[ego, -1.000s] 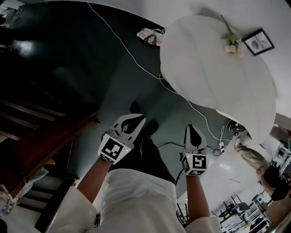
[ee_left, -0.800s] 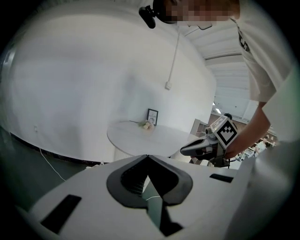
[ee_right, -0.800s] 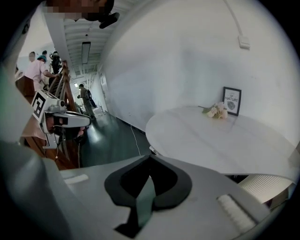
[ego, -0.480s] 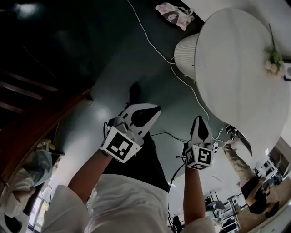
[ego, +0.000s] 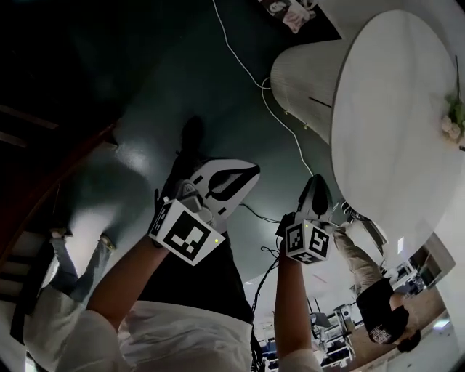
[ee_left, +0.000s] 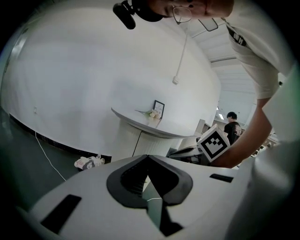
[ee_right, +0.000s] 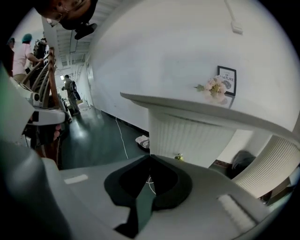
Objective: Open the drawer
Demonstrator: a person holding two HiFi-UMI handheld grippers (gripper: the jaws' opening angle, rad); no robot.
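Observation:
No drawer front shows plainly. A round white table [ego: 399, 116] stands on a ribbed white base [ego: 305, 87] at the upper right of the head view. In the right gripper view a small brass-coloured knob [ee_right: 178, 157] sits low on that ribbed base [ee_right: 187, 136]. My left gripper [ego: 251, 171] hangs over the dark green floor, its jaws shut tip to tip with nothing between them; in its own view the left gripper [ee_left: 148, 156] faces the table from a distance. My right gripper [ego: 317, 182] is beside it, nearer the base, and the right gripper [ee_right: 150, 156] is likewise shut and empty.
A white cable [ego: 240, 62] trails across the floor to the table base, and a patterned cloth bundle [ego: 290, 11] lies beyond it. Dark wooden stairs [ego: 43, 182] rise at the left. A framed picture [ee_right: 226, 79] and flowers [ee_right: 213, 86] sit on the tabletop. A person [ego: 381, 305] stands behind.
Both grippers have sunk towards the floor, still shut and empty. The head view has swung, so the table now sits further right and the stairs further out of view.

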